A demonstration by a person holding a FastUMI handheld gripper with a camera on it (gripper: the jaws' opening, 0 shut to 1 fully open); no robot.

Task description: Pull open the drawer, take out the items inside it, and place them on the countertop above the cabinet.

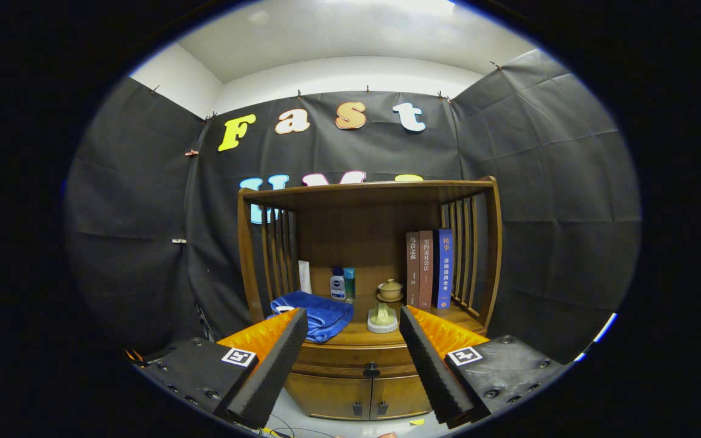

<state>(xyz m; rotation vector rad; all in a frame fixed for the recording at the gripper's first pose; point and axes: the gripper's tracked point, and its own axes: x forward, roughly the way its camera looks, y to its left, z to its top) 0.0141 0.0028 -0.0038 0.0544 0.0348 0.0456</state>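
I see my gripper (353, 328) with its fingers spread wide and holding nothing, well short of the wooden cabinet (367, 286). Between them and beyond, the drawer (356, 363) sits closed, its dark knob (371, 369) centred. On the tabletop (359, 336) above lie a blue towel (320, 313), two small bottles (343, 284), a lidded ceramic pot (390, 289) and three upright books (428, 269).
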